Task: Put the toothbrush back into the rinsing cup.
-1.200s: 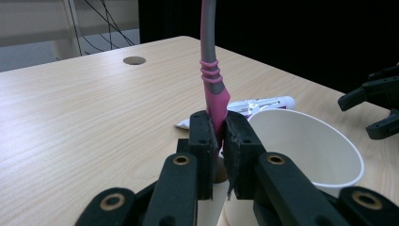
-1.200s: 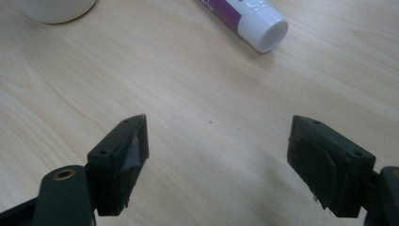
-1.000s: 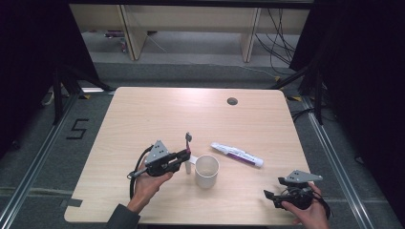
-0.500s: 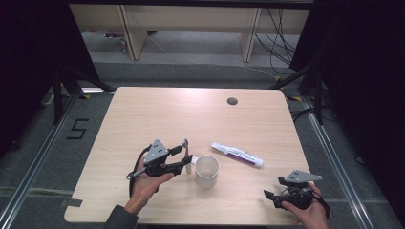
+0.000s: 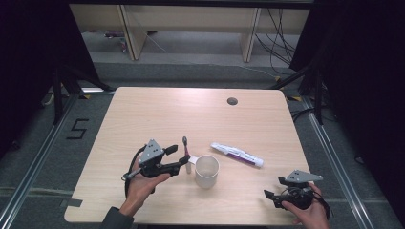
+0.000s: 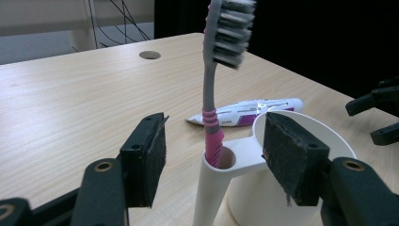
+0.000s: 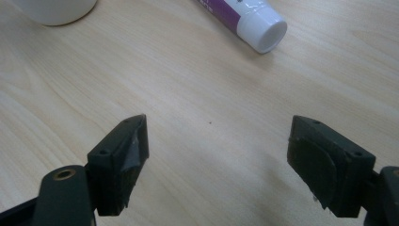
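Observation:
A grey and pink toothbrush (image 6: pixel 214 84) stands bristles up in the side holder of a white cup (image 6: pixel 301 141). The cup (image 5: pixel 206 171) sits at the table's front middle, with the toothbrush (image 5: pixel 186 148) at its left. My left gripper (image 6: pixel 214 160) is open; its jaws have just been opening and stand either side of the brush handle without touching it. In the high view the left gripper (image 5: pixel 179 156) is just left of the cup. A white and purple toothpaste tube (image 5: pixel 237 154) lies right of the cup. My right gripper (image 5: pixel 268 194) rests open at the front right, with bare wood between its fingers (image 7: pixel 120 160).
The wooden table (image 5: pixel 157 114) has a round cable hole (image 5: pixel 232 101) near its back edge. The capped end of the toothpaste tube (image 7: pixel 261 26) lies ahead of the right gripper. Dark floor with a taped "5" (image 5: pixel 78 129) surrounds the table.
The left gripper, shut on the toothbrush a second ago, has let go and opened. The brush now stands alone in the cup's holder. The right gripper has not moved.

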`<state>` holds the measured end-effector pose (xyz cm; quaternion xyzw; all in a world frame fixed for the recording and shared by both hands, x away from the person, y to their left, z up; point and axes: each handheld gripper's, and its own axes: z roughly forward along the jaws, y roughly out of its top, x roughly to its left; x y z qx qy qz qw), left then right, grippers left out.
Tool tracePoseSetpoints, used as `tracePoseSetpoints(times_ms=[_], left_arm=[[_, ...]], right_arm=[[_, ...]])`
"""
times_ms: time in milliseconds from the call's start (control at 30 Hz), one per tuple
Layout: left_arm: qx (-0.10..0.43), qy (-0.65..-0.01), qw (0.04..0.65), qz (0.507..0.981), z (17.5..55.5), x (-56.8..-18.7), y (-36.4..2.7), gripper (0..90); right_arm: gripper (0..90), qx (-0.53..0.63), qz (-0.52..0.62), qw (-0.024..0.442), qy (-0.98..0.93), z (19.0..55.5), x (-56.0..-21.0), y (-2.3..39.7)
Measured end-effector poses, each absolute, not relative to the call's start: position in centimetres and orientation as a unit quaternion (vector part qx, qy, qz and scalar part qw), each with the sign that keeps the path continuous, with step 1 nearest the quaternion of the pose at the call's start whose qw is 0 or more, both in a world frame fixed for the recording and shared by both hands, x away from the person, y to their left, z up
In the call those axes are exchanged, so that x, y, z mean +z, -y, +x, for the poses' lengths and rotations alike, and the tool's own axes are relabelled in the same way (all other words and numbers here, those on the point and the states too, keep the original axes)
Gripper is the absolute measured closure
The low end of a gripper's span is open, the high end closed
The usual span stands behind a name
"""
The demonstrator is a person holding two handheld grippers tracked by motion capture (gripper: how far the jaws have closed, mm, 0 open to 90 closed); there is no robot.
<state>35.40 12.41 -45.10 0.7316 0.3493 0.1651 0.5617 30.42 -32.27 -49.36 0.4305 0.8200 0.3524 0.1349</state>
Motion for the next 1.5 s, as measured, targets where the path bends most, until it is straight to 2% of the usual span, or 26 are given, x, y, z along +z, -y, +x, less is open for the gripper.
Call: tracePoseSetpoints(times_ms=[33, 267, 333, 600, 833, 933, 1167, 1300, 1500], left_arm=[[0.167, -0.352, 0.558, 0.733, 35.2, -45.1, -12.6, 37.6], [0.168, -0.355, 0.553, 0.735, 34.6, -45.2, -13.4, 36.2], [0.17, -0.357, 0.552, 0.734, 34.5, -45.3, -13.6, 36.2], [0.166, -0.362, 0.545, 0.738, 34.2, -45.5, -13.9, 34.6], [0.169, -0.362, 0.537, 0.743, 33.7, -45.7, -14.2, 32.5], [0.169, -0.363, 0.536, 0.743, 33.6, -45.7, -14.3, 31.9], [0.167, -0.36, 0.533, 0.747, 33.4, -45.8, -14.5, 30.8], [0.167, -0.362, 0.53, 0.749, 33.1, -45.9, -14.7, 29.9], [0.168, -0.357, 0.52, 0.758, 32.5, -46.3, -15.1, 28.6]], right_arm=[[22.0, 0.352, 0.425, 0.147, -0.821, 30.4, -49.4, 32.3], [22.0, 0.351, 0.424, 0.147, -0.822, 30.5, -49.3, 32.4], [22.0, 0.357, 0.428, 0.134, -0.819, 30.5, -49.4, 32.3], [22.0, 0.349, 0.424, 0.149, -0.822, 30.5, -49.3, 32.4], [22.0, 0.353, 0.439, 0.136, -0.815, 30.3, -49.3, 32.1], [22.0, 0.35, 0.424, 0.149, -0.822, 30.5, -49.3, 32.4], [22.0, 0.352, 0.438, 0.135, -0.816, 30.3, -49.3, 32.2], [22.0, 0.352, 0.424, 0.148, -0.821, 30.5, -49.3, 32.4], [21.9, 0.353, 0.434, 0.137, -0.818, 30.3, -49.3, 32.2]])
